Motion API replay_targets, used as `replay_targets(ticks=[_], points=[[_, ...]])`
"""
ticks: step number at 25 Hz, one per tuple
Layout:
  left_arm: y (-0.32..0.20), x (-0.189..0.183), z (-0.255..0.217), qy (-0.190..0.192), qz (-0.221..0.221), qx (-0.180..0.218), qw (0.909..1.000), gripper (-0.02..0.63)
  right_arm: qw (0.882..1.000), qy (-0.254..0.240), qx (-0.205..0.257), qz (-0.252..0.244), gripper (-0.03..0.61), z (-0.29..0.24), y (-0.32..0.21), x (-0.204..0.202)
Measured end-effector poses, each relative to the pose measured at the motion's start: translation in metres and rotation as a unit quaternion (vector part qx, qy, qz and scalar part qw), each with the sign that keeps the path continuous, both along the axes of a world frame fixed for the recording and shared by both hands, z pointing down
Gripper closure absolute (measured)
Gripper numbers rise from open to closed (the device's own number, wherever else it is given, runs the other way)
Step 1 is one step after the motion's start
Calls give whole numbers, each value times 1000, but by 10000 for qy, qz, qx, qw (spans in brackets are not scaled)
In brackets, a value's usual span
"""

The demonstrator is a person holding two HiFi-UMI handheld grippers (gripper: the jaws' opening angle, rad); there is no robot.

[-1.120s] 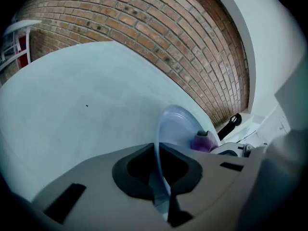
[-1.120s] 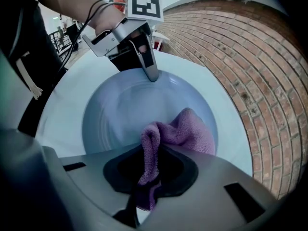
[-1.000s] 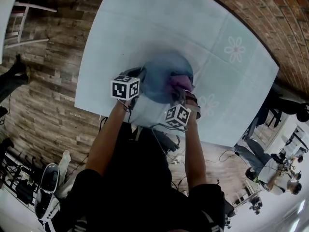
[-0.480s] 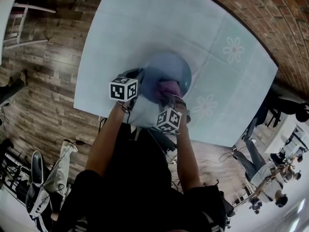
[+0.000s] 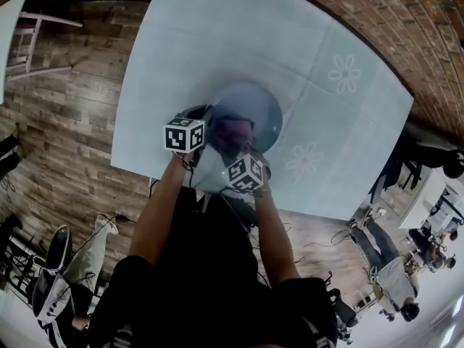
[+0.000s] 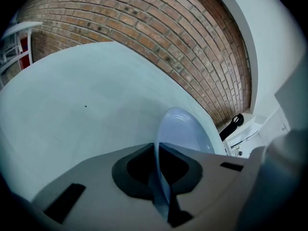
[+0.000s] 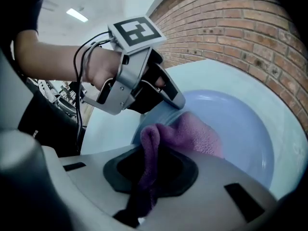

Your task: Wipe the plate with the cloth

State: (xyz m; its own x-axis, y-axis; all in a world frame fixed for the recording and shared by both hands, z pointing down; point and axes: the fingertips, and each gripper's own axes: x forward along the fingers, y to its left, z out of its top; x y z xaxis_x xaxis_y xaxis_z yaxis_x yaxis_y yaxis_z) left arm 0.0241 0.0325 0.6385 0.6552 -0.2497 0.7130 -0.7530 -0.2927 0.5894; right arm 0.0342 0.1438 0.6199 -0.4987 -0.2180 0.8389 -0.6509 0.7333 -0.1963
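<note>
Centre of the head view: my left claw (image 5: pixel 205 118), jaws nearly together, pinches the rim of the pale blue plate (image 5: pixel 254 111), which sits just above the lower edge of the bench (image 5: pixel 217 35). My right claw (image 5: pixel 235 147) is clamped on a bunched purple cloth (image 5: pixel 232 130), whose free end lies on the plate's face beside the left claw. I judge the plate stiff, smooth and likely slippery, so the thin rim is the only sound hold, and a hard push could twist it loose. The cloth is soft and limp, best kept gripped at its fold so the loose end spreads. The bench edge runs close below both claws. Bare cover opens toward the top and right of the frame, with a brick wall (image 5: pixel 406 27) beyond.
</note>
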Motion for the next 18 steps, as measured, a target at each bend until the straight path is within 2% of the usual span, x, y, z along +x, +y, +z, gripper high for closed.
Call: replay_targets(ticks=[3,7,13,18], points=[[3,0,0,-26,15,-6,10000,569,9991,-122,279,310,515,-14,-11,0],[1,-2,0,10,-89,20,10000,569,9913,-293,758,1034,515,-43,-34,13],[5,-7,-2,-30,-230,106,9997,568,9663,-613,1503,1999,515,-88,-49,44],[1,-16,-19,-30,-166,339,9993,566,9447,-802,1924,2533,515,-121,-51,59]])
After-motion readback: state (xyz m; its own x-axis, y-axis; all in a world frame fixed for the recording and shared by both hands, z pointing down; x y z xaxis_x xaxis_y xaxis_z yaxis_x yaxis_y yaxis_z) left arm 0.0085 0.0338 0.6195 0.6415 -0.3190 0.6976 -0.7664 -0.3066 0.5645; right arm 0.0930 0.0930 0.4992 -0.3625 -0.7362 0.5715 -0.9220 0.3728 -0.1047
